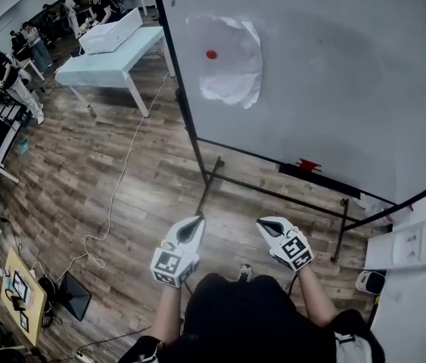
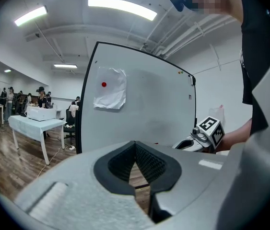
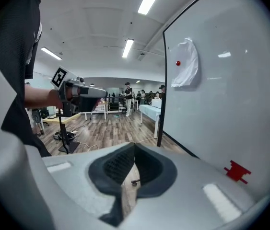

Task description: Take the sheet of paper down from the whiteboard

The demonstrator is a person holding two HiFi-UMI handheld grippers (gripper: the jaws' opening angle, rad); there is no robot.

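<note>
Two grippers, left [image 1: 190, 230] and right [image 1: 274, 228], are held low with jaws pressed together on nothing, well short of the whiteboard [image 1: 334, 89]. The paper [image 1: 228, 63] hangs high on the board under a red magnet [image 1: 211, 54], its lower edge crumpled; I judge it light, limp and easily torn, best pinched at a loose bottom corner. A white box [image 1: 110, 32] sits on the far table [image 1: 122, 59], contents unseen.
</note>
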